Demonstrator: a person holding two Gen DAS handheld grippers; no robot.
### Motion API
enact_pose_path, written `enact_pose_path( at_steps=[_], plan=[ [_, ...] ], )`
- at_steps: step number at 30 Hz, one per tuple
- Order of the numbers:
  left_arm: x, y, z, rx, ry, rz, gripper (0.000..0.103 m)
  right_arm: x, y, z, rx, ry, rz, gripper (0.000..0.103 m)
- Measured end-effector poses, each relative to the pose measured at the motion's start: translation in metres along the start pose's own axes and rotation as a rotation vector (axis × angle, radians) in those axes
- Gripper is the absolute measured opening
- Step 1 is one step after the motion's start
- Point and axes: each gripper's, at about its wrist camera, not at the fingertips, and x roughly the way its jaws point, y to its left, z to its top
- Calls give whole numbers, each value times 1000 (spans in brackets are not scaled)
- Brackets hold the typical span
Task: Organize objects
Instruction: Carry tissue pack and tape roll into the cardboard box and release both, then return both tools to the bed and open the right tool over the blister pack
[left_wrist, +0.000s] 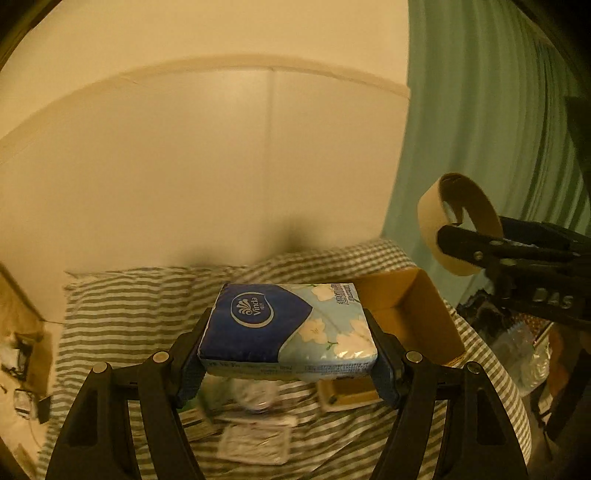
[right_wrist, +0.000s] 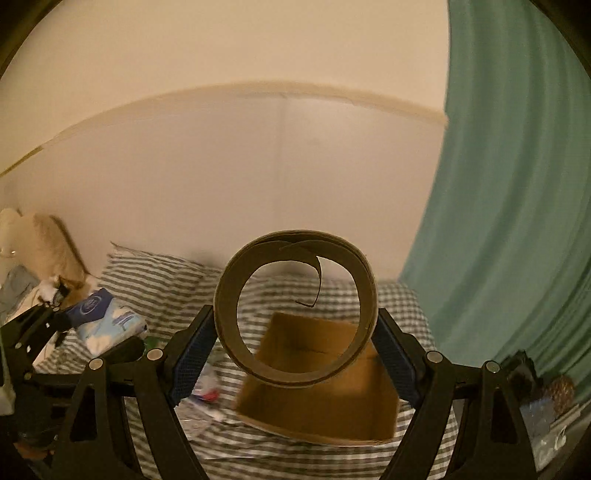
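Blue pads: line the inner faces of both grippers' black fingers; each pair presses on a held thing.
Left gripper (left_wrist: 288, 350): fingers closed against the two short ends of a tissue pack (left_wrist: 290, 326), which lies flat between them, raised above the bed.
Tissue pack: dark blue and pale blue wrapper with white flowers, "Vinda" logo facing up.
Right gripper (right_wrist: 295, 332): fingers clamped on the outer sides of a cardboard ring (right_wrist: 295, 310), held upright with its opening toward the camera.
Cardboard ring: brown strip coiled loosely, free inner end curling into the opening; in the left view it appears at the right (left_wrist: 460, 223), higher than the tissue pack and well apart from it.
Small packets (left_wrist: 255, 439): pale, blurred, lying on the sheet below the left gripper.
Box (right_wrist: 321, 380): open brown cardboard, resting on the bed just beyond and below the ring.
Bed sheet (left_wrist: 122, 321): grey and white stripes.
Pillow (right_wrist: 155, 273): same stripes, against the wall.
Curtain (right_wrist: 509, 206): green, hanging at the right.
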Motion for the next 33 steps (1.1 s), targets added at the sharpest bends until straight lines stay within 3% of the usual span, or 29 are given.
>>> enact_pose_path(
  at_steps=[9,17,21,23,24,29,33],
  plan=[
    [96,-48,-22,18,110,-68,75,95,-56,-39,35,171,-50,83],
    [147,-63,-37,100,158,-91,75,149,-77,-67,102,231,-4,83],
    [155,-67,-38,110,166,-121,82,166,-85,-75,119,232,1,85],
    [159,-69,-37,110,164,-115,97,166,-90,-74,157,210,21,93],
    [156,-70,-37,110,155,-109,99,164,-93,-73,176,200,29,99],
    [139,-65,-31,116,127,-90,100,150,-97,-59,183,162,-18,103],
    [100,-45,-25,120,85,-55,101,114,-93,-41,187,87,-57,103]
  ],
)
